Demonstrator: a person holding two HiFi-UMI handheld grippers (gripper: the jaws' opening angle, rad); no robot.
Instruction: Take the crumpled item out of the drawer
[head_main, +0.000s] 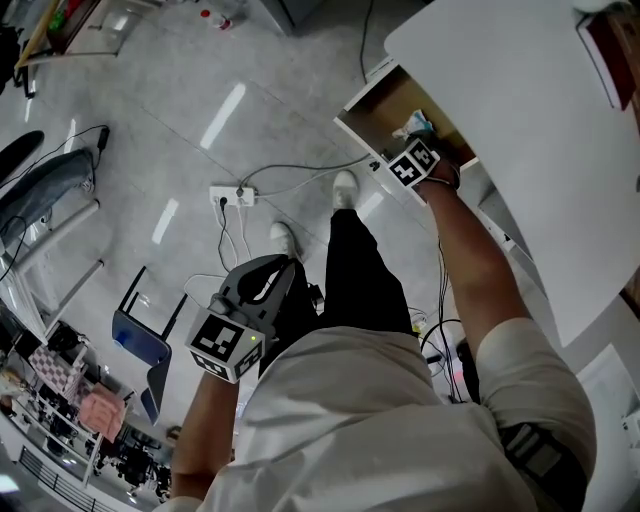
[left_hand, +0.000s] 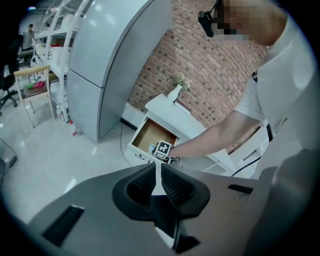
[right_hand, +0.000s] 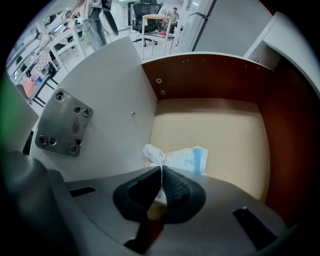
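While right gripper (right_hand: 162, 169) pinches crumpled item (right_hand: 181, 157) in tan-floored drawer (right_hand: 215, 127) | left gripper (left_hand: 158, 168) clenched | glossy grey floor (head_main: 150, 130)

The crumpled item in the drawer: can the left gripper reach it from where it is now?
Probably not. The left gripper hangs shut at the person's side, far from the open drawer, and the right gripper is shut on the crumpled item there.

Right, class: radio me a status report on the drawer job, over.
Right claw shut on crumpled white-and-blue paper wrapper inside open brown wooden drawer. Left claw shut, empty, held away from the drawer. Nothing blocking the way out.
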